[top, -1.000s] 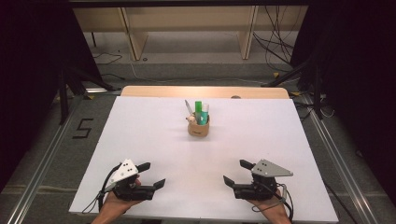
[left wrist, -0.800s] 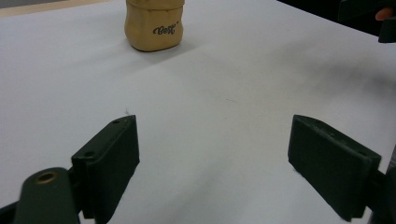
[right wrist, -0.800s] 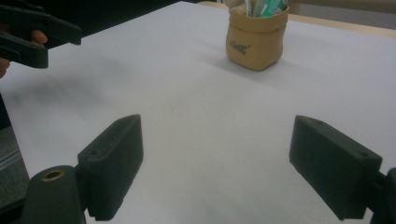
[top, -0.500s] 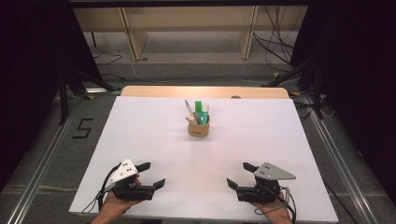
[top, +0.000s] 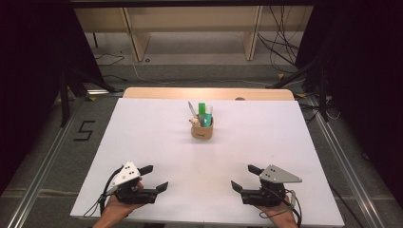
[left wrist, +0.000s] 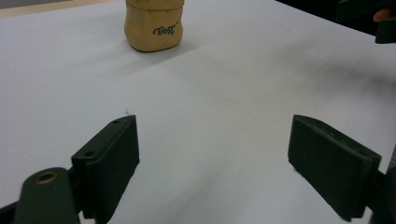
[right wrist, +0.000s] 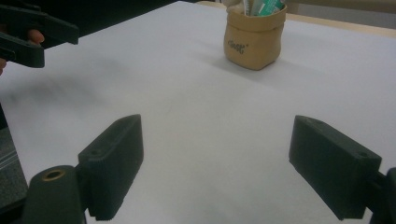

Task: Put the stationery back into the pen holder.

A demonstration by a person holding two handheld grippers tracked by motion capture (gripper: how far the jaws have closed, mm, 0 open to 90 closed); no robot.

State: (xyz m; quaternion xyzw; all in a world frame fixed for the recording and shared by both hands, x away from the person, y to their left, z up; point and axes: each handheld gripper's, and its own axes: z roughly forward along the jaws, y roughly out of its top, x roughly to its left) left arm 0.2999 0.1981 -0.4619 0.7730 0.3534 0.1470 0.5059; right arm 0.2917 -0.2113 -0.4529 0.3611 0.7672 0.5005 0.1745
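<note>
Soft tan pouch (top: 202,130), squat; matte white table (top: 142,137); grippers apart.

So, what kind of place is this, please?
Probably a lab or recording workspace, not a home: a white table that carries one tan pouch of pens, loose cables on the floor, and a taped number 5 beside metal rails.

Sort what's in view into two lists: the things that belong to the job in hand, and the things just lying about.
Job in hand:
- small tan pouch-shaped holder with dark lettering
- green stick-shaped items standing in it
- left hand-held gripper, jaws open
- right hand-held gripper, jaws open

Lying about:
- white tabletop
- black cables on the floor beyond the table
- black "5" marked on the floor
</note>
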